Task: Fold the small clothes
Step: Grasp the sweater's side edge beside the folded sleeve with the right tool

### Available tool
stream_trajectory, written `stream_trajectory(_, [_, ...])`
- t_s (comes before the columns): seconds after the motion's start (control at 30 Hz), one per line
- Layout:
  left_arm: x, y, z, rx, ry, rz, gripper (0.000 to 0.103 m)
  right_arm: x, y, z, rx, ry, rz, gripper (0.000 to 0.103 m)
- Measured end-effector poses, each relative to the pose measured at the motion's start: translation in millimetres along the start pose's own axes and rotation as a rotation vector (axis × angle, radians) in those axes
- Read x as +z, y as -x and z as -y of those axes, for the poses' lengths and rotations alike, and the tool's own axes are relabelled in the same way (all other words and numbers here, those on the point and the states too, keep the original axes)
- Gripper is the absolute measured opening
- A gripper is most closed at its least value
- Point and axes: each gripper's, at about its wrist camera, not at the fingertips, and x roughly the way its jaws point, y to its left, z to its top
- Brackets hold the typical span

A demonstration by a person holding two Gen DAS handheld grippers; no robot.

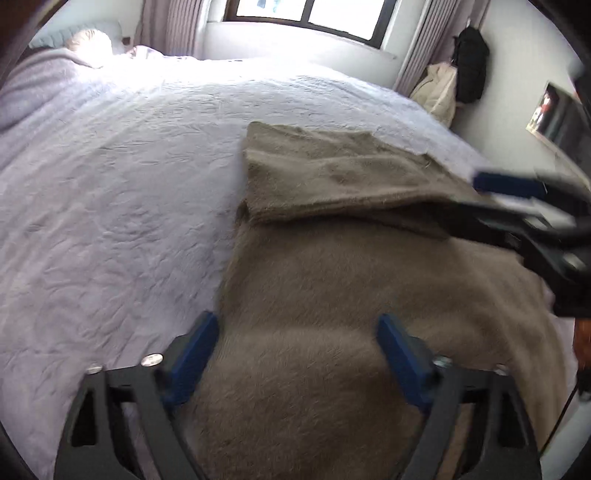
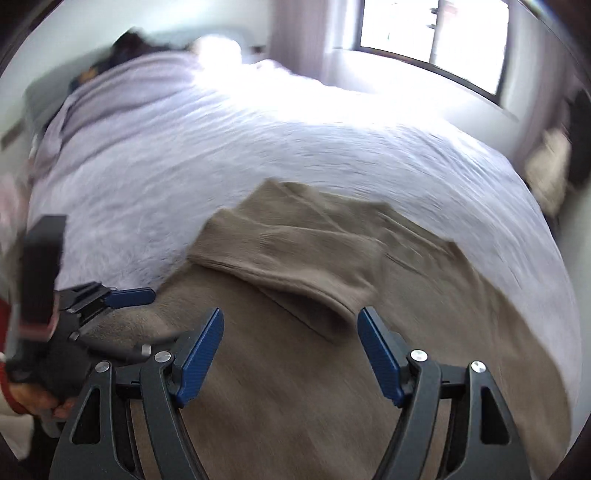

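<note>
My left gripper (image 1: pixel 297 354) and right gripper (image 2: pixel 290 356) both hang open, holding nothing, over the near half of the brown sweater (image 1: pixel 332 277), its folded sleeve (image 2: pixel 295 254) lying crosswise just ahead.

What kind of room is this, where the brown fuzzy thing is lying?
It looks like a bedroom. The brown garment lies on a big bed with a white quilted cover. A window with long curtains stands behind the bed, and a pillow sits at its far end.

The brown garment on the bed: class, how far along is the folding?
Done: one sleeve lies folded across the brown garment. In hand: nothing; left gripper and right gripper hover with jaws open, empty. Left: the remaining folds; the body lies flat on the bedspread.
</note>
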Motion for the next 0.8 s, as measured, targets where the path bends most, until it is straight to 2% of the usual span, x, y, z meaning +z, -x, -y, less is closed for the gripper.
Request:
stream_trajectory(0.13, [-7.3, 5.3, -13.3, -0.045, 0.044, 0.019, 0.096, 17.1, -39.4, -29.1, -0.057, 0.192, -0.045, 0.078])
stream_trajectory(0.2, [-7.4, 4.5, -14.8, -0.048, 0.051, 0.014, 0.096, 23.4, -56.0, -37.6, -0.057, 0.247, -0.073, 0.078])
stream_trajectory(0.3, [-8.8, 4.2, -14.5, -0.037, 0.039, 0.016, 0.096, 29.6, -79.9, -46.4, -0.123, 0.318, -0.104, 0.076])
stream_trajectory(0.33, [-8.6, 3.4, -14.3, -0.037, 0.039, 0.015, 0.096, 32.3, -82.1, -45.7, -0.135, 0.307, -0.101, 0.053])
stream_trajectory(0.37, [-8.7, 4.1, -14.6, -0.037, 0.040, 0.015, 0.096, 35.6, -80.8, -38.2, -0.100, 0.249, -0.097, 0.013])
stream_trajectory(0.4, [-9.2, 4.6, -14.7, -0.036, 0.040, 0.015, 0.096, 36.3, -71.6, -21.7, -0.051, 0.133, -0.065, 0.013])
stream_trajectory(0.5, [-7.9, 0.3, -12.0, -0.025, 0.032, 0.012, 0.096, 28.7, -44.3, 39.4, 0.022, -0.210, 0.052, 0.013])
stream_trajectory(0.57, [-4.6, -5.9, -8.1, -0.014, 0.023, 0.009, 0.096, 1.5, -26.0, 93.9, 0.063, -0.482, 0.132, 0.013])
stream_trajectory(0.63, [-3.7, -7.6, -6.2, -0.007, 0.017, 0.007, 0.097, -36.9, -17.4, 139.3, 0.095, -0.707, 0.165, 0.013])
stream_trajectory(0.7, [-2.4, -10.0, -3.6, -0.001, 0.012, 0.008, 0.098, -68.6, -15.9, 165.1, 0.152, -0.810, 0.157, 0.017])
stream_trajectory(0.8, [3.4, -14.8, -0.6, 0.015, 0.009, -0.011, 0.098, -106.6, -18.0, 183.5, 0.141, -0.913, 0.092, 0.023])
